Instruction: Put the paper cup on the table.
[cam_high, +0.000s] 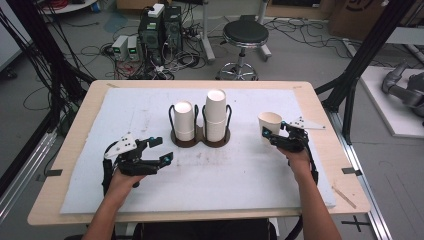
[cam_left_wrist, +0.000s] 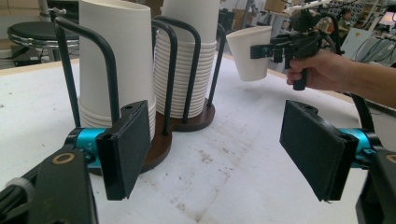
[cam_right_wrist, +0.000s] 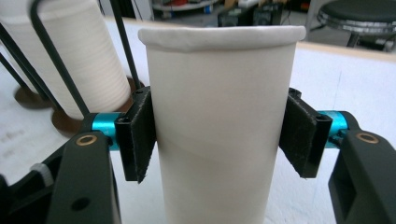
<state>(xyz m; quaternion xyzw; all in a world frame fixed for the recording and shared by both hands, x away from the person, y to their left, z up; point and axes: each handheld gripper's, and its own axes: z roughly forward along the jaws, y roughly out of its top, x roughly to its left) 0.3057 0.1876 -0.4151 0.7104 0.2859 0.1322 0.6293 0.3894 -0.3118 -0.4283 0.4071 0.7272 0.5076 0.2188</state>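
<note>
While the right claw clamps a single paper cup upright above the surface, well right of the cup rack, nothing crowds it. Left claw waits wide, empty, nearer the rack.

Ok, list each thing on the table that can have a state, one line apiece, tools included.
Paper cup: upright, mouth up, clamped between the right tool's pads, held off the table.
Right tool: shut on the paper cup.
Left tool: open, nothing between its pads.
Left cup stack: upside down in the holder, shorter.
Right cup stack: upside down, taller.
Holder: upright on the white mat.
</note>
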